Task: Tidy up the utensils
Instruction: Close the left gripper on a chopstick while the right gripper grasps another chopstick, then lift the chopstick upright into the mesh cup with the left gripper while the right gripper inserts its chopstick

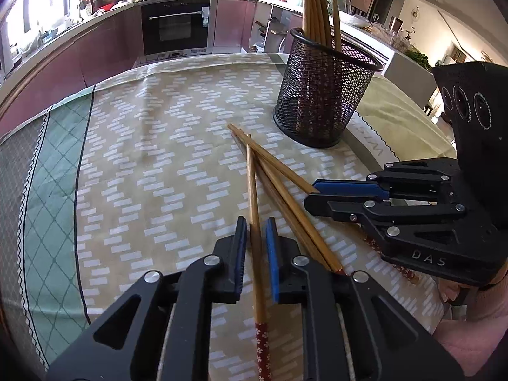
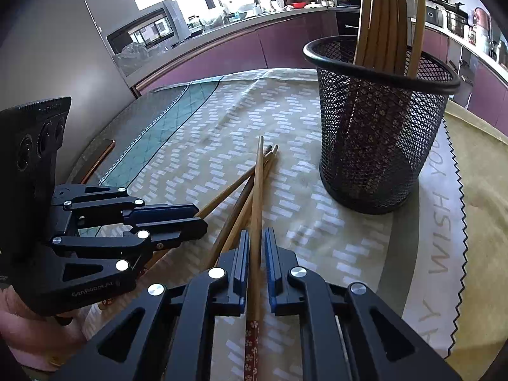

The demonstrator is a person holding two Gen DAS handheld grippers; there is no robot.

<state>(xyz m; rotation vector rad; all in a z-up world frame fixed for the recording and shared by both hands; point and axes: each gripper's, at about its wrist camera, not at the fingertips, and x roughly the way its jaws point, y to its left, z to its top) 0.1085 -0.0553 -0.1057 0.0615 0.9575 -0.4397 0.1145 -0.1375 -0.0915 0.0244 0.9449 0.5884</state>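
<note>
A black mesh holder stands on the table with several wooden chopsticks upright in it. In front of it a small pile of loose chopsticks lies crossed on the cloth. My left gripper is shut on one chopstick whose red floral end points back at me. My right gripper is shut on another chopstick, also red-patterned at its near end. Both held sticks still have their far tips in the pile.
A beige patterned tablecloth covers the table, with a green border at the left and a lettered mat at the right. Behind the table's far edge run purple kitchen cabinets and an oven. A person's hand holds the left gripper.
</note>
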